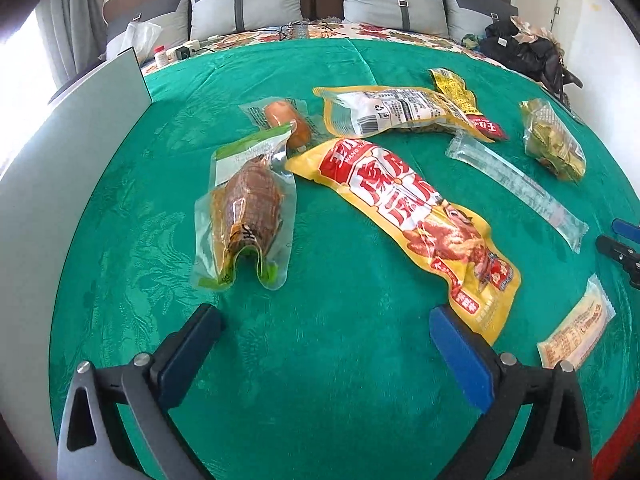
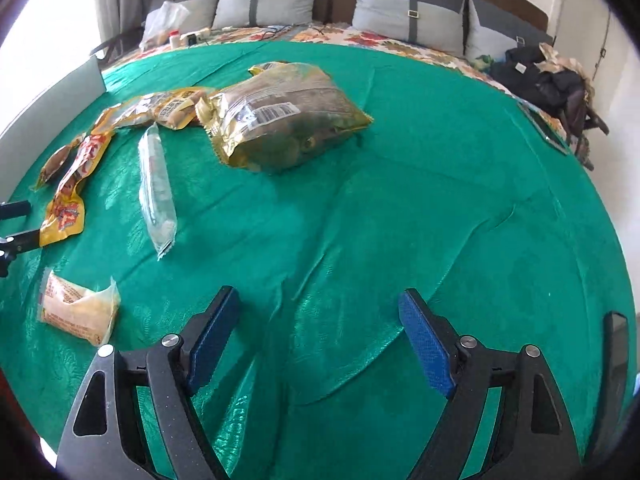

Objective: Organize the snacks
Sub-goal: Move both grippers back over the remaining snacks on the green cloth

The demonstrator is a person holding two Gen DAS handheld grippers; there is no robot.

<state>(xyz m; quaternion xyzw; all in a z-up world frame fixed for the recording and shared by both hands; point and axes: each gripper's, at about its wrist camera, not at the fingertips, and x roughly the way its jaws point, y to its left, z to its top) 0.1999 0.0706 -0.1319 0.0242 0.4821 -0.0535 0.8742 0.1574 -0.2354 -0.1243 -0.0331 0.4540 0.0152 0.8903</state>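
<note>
Several snack packs lie on a green cloth. In the left wrist view: a clear pack of brown meat, a sausage pack, a long yellow and red bag, a yellow and clear bag, a clear stick pack, a gold bag and a small orange pack. My left gripper is open and empty above the cloth. In the right wrist view the gold bag, stick pack and orange pack lie ahead left. My right gripper is open and empty.
A grey panel stands along the cloth's left edge. Pillows line the headboard. A dark bag with clothes sits at the far right, with a phone near it. A pill bottle and plastic bag sit far left.
</note>
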